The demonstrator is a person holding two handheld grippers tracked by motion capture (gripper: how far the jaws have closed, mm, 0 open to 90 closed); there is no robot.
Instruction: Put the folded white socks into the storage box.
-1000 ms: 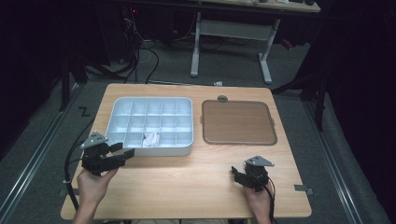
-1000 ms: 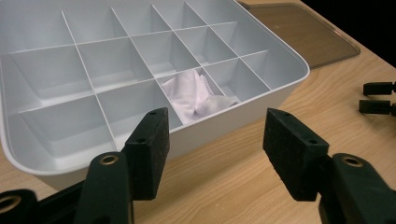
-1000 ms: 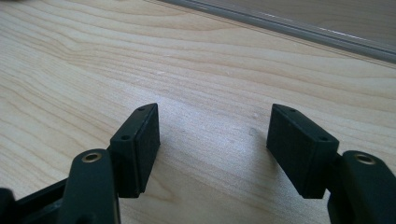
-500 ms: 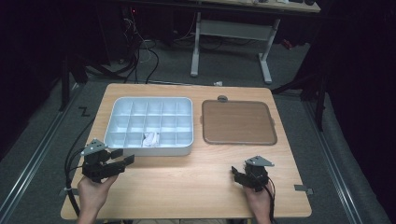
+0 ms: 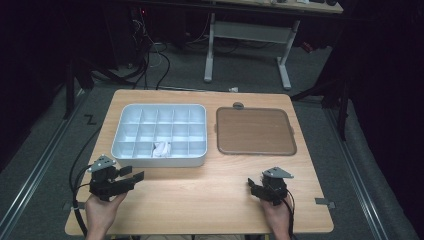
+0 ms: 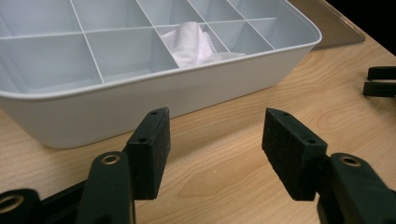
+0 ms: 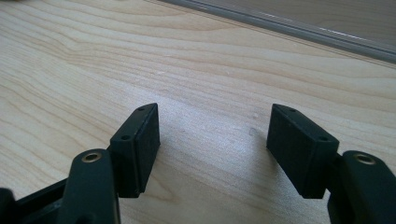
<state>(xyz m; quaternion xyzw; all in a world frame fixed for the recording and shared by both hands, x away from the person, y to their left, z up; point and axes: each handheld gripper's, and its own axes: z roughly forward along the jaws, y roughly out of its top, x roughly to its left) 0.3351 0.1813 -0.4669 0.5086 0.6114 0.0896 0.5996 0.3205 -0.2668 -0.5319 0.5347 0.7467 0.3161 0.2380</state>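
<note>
White cloth [image 6: 194, 42] is seen ahead of the left gripper [image 6: 215, 144], inside the divided tray [image 6: 140, 100]; both grippers' fingers [image 7: 137, 147] are held apart, empty, probably for reaching it.

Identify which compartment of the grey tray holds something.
In the divided tray, the third compartment from the left in the nearest row: it holds a crumpled white cloth; the others look empty.

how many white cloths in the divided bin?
1. A crumpled white cloth lies in a front-row compartment of the grey divided bin, third from the left. Other compartments look empty.
</note>
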